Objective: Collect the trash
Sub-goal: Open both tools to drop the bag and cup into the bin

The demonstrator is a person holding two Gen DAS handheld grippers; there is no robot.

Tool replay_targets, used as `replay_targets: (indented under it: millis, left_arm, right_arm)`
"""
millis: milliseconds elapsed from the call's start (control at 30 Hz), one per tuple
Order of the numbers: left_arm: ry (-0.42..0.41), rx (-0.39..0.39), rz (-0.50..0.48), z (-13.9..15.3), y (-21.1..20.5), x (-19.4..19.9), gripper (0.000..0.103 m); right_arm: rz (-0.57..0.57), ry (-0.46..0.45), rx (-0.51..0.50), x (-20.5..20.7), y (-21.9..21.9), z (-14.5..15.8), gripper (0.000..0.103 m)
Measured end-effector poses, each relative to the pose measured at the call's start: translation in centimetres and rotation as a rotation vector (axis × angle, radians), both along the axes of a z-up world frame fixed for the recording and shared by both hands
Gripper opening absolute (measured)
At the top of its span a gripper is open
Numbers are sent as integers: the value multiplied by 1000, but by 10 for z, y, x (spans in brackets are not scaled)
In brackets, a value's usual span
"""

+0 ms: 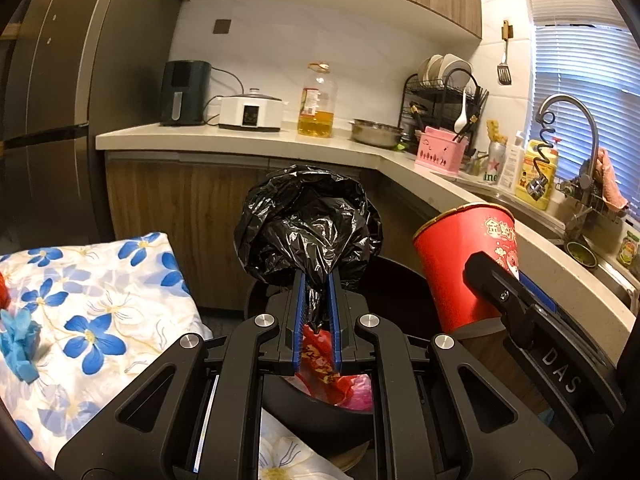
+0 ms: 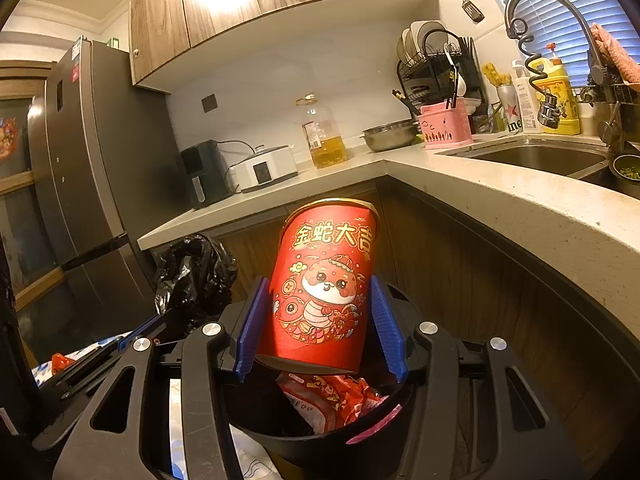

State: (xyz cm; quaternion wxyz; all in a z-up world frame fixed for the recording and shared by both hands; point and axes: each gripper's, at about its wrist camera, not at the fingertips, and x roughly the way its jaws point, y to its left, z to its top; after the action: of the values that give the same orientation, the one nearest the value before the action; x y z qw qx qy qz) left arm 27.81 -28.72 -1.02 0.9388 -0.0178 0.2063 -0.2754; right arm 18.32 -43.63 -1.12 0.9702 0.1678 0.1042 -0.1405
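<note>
Left gripper (image 1: 316, 300) pinched tight on black trash bag (image 1: 308, 220), mid frame. Bag bunched up, puffed above blue pads. Right gripper (image 2: 320, 320) squeezed red paper tub (image 2: 320, 292) from both sides, centre of its frame. Tub tilted, cartoon snake on front. Black bin (image 2: 320, 436) sat low in frame, under tub, red wrappers (image 2: 340, 400) inside. Flowered cloth (image 1: 88, 300) lay lower left.

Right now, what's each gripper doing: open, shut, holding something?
Left gripper: shut on the black trash bag, pinching its gathered neck.
Right gripper: fingers closed on the red paper cup, held above the black bin.
</note>
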Motion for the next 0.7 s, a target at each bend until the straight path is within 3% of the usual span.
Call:
replay_targets:
  millis: [567, 667, 700]
  left_arm:
    - [51, -17, -73, -22, -13, 14, 11]
    - [53, -4, -76, -26, -14, 16, 28]
    - [54, -5, -66, -28, -12, 16, 43]
  right_arm:
    - [-4, -5, 15, 16, -6, -1, 52]
    - [-6, 0, 17, 19, -8, -3, 54]
    - [-6, 0, 21, 21, -9, -4, 54]
